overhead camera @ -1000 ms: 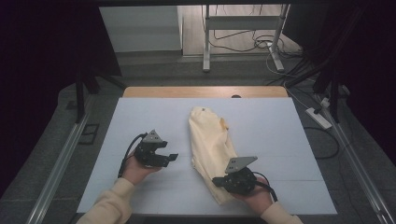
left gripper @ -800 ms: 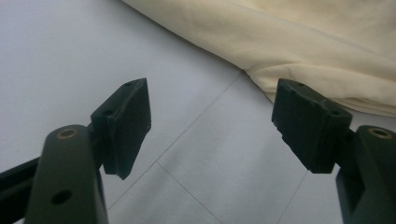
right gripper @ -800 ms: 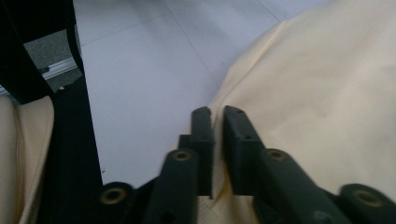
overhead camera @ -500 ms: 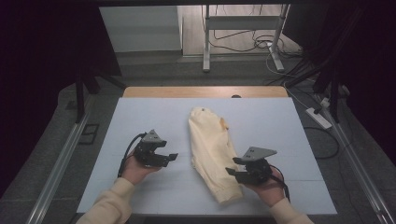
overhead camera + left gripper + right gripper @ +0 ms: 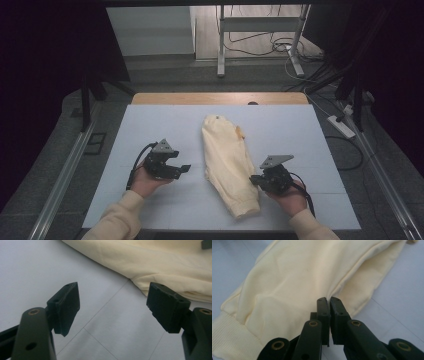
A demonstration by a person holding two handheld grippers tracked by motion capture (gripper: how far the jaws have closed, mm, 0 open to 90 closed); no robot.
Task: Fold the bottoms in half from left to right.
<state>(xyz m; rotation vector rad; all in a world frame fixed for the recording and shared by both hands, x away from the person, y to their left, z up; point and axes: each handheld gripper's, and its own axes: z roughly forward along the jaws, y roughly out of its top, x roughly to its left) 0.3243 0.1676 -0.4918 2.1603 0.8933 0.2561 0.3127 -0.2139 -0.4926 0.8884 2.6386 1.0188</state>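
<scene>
A pale yellow garment [image 5: 227,155] lies folded lengthwise in the middle of the white table top [image 5: 300,130], its ribbed hem toward me. My left gripper [image 5: 181,170] is a short way left of it, open, and nothing is between its jaws. In the left gripper view that gripper [image 5: 113,305] points at bare table, with the garment [image 5: 162,262] just beyond. My right gripper [image 5: 254,179] is at the garment's right edge. In the right gripper view it [image 5: 329,300] is shut, and a crease in the garment [image 5: 299,277] runs straight from its tips.
The table's wooden strip [image 5: 220,98] shows along the far edge. On the floor are a power strip [image 5: 341,126] and cables at the right, with a metal stand [image 5: 220,65] behind. Rails run along both sides of the table.
My right gripper has moved right and slightly away from me, from over the garment's lower part to its right edge. The left gripper has stayed where it was.
</scene>
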